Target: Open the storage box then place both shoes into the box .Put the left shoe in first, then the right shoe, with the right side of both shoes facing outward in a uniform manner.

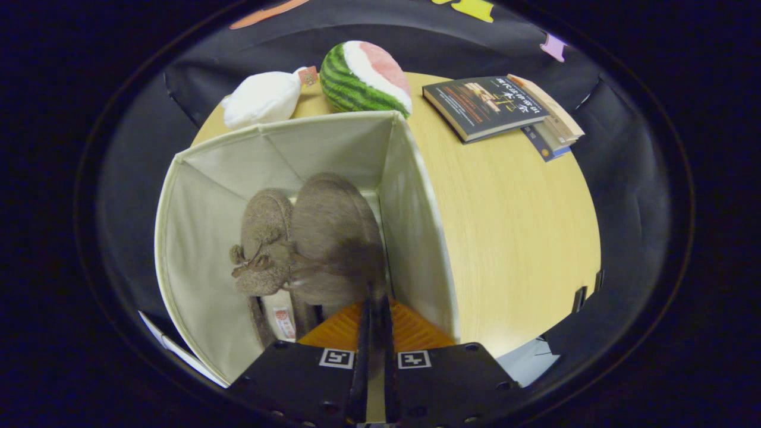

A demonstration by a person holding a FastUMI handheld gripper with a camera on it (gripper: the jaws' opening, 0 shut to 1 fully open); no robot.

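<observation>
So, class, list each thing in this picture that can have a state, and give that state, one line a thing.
storage box: open, upright on the table.
left-hand shoe: inside the box, against the other shoe.
right-hand shoe: inside the box, at the fingertips.
gripper: fingers nearly together; grip on that shoe unclear.
books: closed, stacked.
watermelon toy: behind the box.
white plush: beside it.

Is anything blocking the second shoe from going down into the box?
No. The tool is pinched on the second shoe, already inside the open storage box beside the first shoe. Nothing visible lies under it.
</observation>
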